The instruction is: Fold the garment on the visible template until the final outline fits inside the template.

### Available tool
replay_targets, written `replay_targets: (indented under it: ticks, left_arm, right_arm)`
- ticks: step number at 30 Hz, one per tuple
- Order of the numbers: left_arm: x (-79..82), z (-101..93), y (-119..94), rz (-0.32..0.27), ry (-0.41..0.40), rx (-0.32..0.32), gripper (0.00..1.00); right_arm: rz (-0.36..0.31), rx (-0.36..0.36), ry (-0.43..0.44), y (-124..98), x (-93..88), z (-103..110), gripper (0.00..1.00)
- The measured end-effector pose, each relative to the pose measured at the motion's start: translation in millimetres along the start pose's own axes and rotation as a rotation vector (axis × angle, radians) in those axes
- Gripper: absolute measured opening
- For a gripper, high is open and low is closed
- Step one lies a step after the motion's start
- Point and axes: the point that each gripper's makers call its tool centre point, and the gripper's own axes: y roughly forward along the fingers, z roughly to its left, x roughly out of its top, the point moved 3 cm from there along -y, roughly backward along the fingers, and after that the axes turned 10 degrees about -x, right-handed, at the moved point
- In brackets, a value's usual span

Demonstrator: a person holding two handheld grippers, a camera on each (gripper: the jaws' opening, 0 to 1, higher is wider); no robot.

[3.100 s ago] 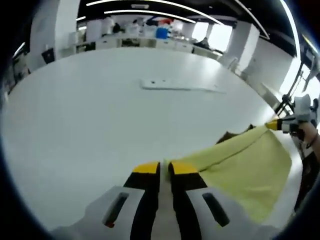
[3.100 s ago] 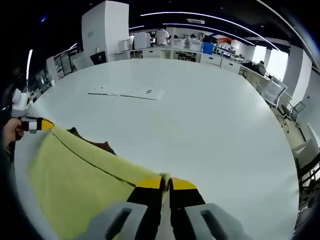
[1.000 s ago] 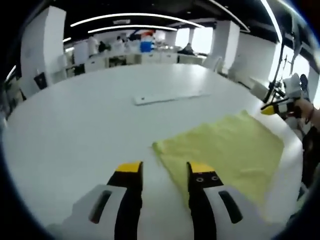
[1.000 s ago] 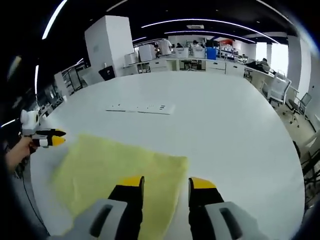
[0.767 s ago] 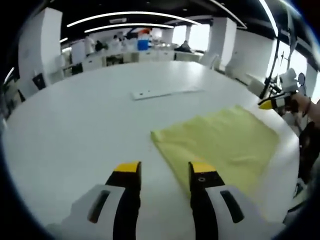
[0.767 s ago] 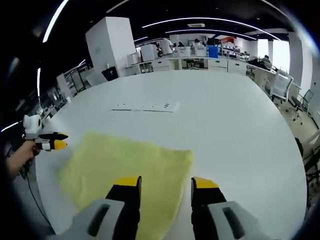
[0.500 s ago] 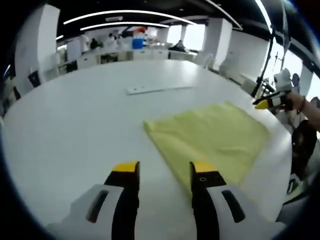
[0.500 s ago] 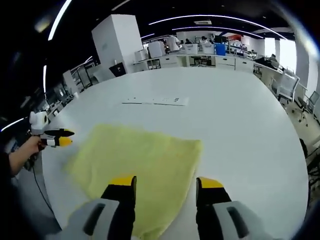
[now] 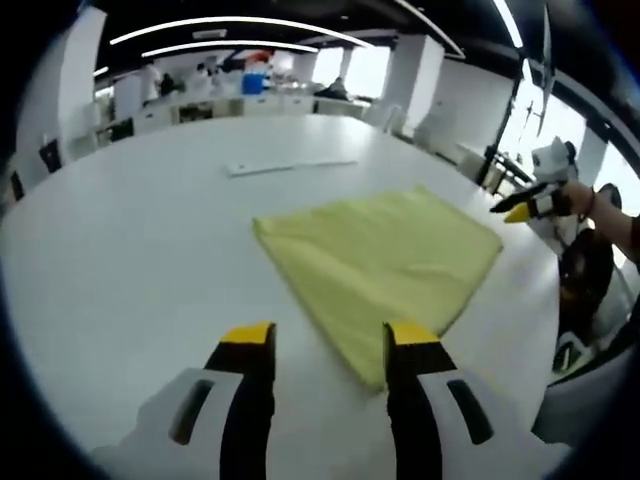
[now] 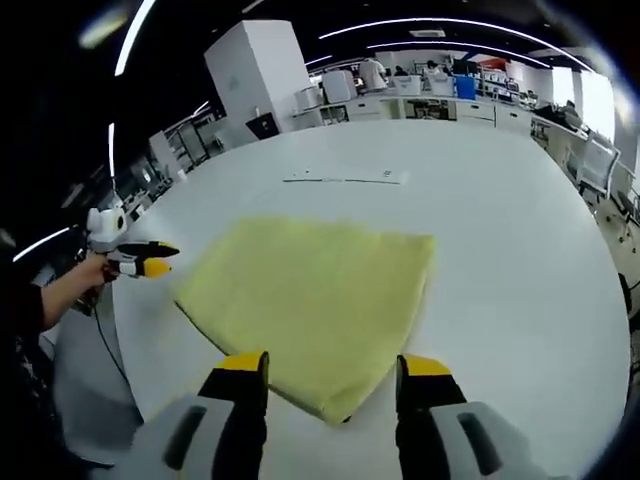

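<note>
Yellow garment (image 9: pixel 385 250) lies flat, folded to a rough quadrilateral, at mid-frame on the white surface (image 9: pixel 130 250) in both gripper views; no template outline is discernible under it. Left gripper (image 9: pixel 320 340) and right gripper (image 10: pixel 325 372) both hover released, jaws apart, just short of its near corner. Cloth looks thin, light and limp, so likely best pinched at a corner or folded edge.

Left gripper (image 9: pixel 320 345) with black jaws, yellow tips, pale grey housings each with a dark oblong slot, right gripper (image 10: pixel 330 378) of the same build, seen from afar a white body with a yellow-and-black nose, dark sleeve (image 10: pixel 18 300) on the arm.
</note>
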Motion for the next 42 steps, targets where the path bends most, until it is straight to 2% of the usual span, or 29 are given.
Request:
replay_targets:
  ticks: [10,19,27,40,42]
  left_arm:
    - [-19.8,-13.0,1,0.041,-0.004,-0.032,0.40]
    - [-33.6,-17.9,5,0.067,-0.008,-0.062,0.30]
    - [-41.2,-18.1,6,0.074,-0.021,-0.064,0.23]
    - [-42.9,-20.4,10,0.054,-0.043,-0.071,0.14]
    - [-43.6,-19.9,11,0.048,-0.063,-0.068,0.13]
  right_arm:
    - [0.027,0.002,0.008,-4,-23.3,1,0.45]
    - [0.041,-0.003,0.013,-2,-41.4,-2,0.37]
    - [0.016,-0.002,0.020,2,-44.4,-6,0.25]
    - [-0.015,0.009,0.064,5,-46.8,-2,0.03]
    - [-0.015,0.010,0.074,5,-46.5,-3,0.02]
